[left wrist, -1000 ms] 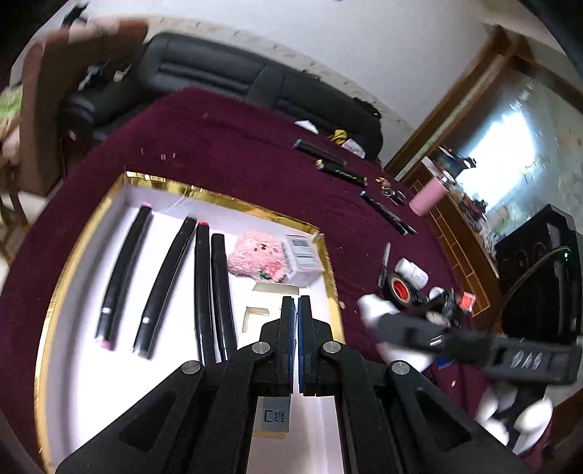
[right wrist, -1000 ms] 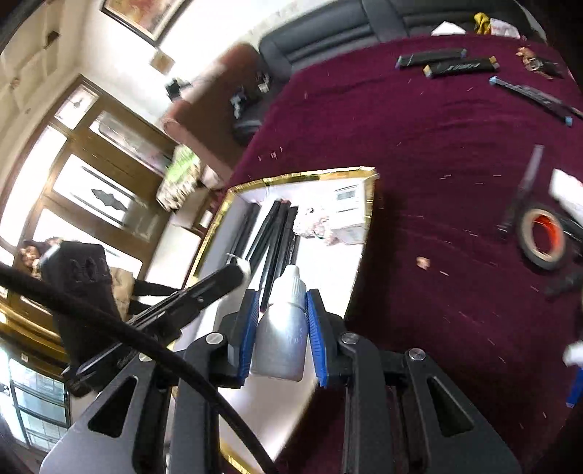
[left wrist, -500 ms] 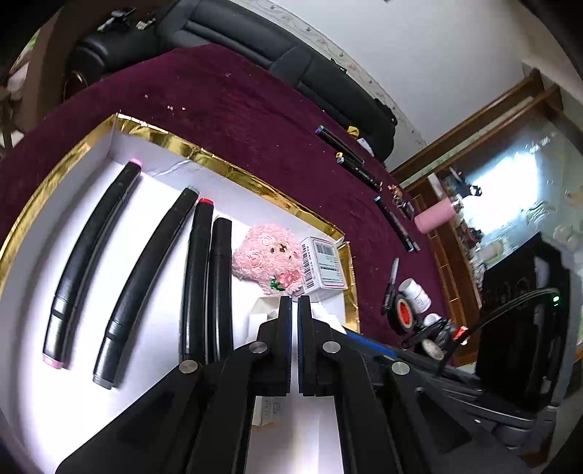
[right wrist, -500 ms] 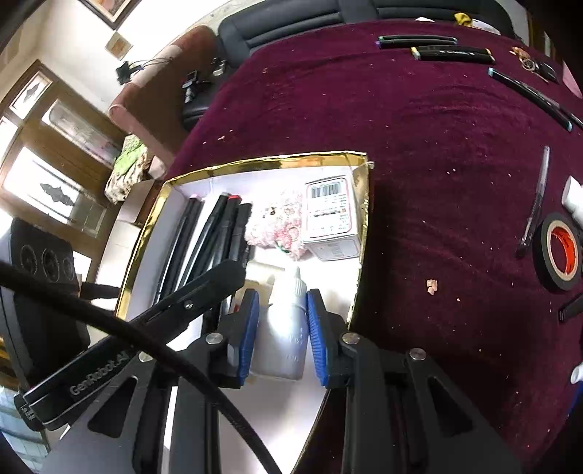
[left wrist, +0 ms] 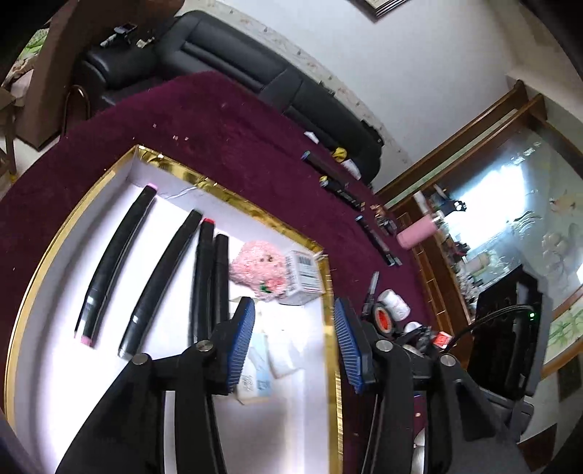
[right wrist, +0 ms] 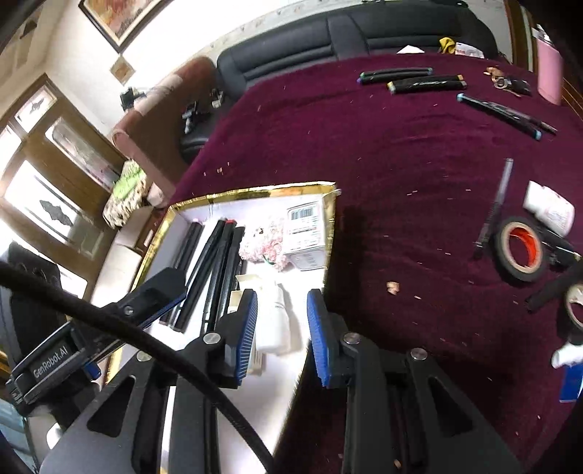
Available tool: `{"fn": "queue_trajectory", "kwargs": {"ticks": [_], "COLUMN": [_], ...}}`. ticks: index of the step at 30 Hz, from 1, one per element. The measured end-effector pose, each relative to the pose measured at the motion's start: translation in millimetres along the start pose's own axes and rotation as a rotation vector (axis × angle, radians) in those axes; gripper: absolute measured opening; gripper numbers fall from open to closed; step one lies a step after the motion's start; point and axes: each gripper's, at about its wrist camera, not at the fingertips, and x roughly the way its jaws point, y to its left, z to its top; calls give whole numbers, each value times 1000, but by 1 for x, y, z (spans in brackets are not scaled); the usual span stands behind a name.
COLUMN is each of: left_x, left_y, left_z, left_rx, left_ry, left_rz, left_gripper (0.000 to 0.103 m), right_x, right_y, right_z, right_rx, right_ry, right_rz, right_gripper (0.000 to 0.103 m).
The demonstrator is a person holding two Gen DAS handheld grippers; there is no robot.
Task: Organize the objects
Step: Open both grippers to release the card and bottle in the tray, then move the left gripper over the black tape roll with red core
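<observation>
A white dropper bottle (right wrist: pixel 275 321) rests in the gold-rimmed white tray (right wrist: pixel 255 195) between the blue pads of my right gripper (right wrist: pixel 282 331). Those jaws are opening; a gap shows on the bottle's right side. My left gripper (left wrist: pixel 293 342) hangs over the same tray (left wrist: pixel 233 200) with its jaws opening wide, gripping nothing. Below it the bottle (left wrist: pixel 284 353) shows only as a white blur. Several black markers (left wrist: pixel 160 288) lie side by side in the tray, beside a pink plush (left wrist: pixel 258 269) and a small barcode box (left wrist: pixel 304 277).
On the maroon cloth outside the tray lie loose markers (right wrist: pixel 395 74), a thin pen (right wrist: pixel 495 208), a black tape roll (right wrist: pixel 519 249) and a white container (right wrist: pixel 550 211). A pink flask (left wrist: pixel 419 233) stands at the table's far edge. A black sofa (right wrist: pixel 364 29) lies beyond.
My left jaws went from fully shut to wide apart. The right jaws spread off the white bottle, which now sits in the tray instead of being pinched.
</observation>
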Motion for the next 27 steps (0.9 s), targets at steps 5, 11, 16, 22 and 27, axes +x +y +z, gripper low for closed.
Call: {"fn": "queue_trajectory", "kwargs": {"ticks": [5, 11, 16, 22, 27], "left_x": [-13, -19, -27, -21, -6], "left_y": [-18, -44, -72, -104, -118], "left_z": [-14, -33, -42, -49, -64], "left_rx": [36, 114, 197, 268, 303], "left_ry": [-18, -22, -75, -64, 16], "left_rz": [-39, -51, -53, -59, -35], "left_gripper": [48, 48, 48, 52, 52], "right_x": [-35, -97, -177, -172, -151], "right_y": [-25, -43, -35, -64, -102], "right_z": [1, 10, 15, -16, -39], "right_rx": [52, 29, -25, 83, 179], "right_ry": [-19, -148, -364, -357, -310], "right_rz": [67, -32, -34, 512, 481], "right_gripper": [44, 48, 101, 103, 103]}}
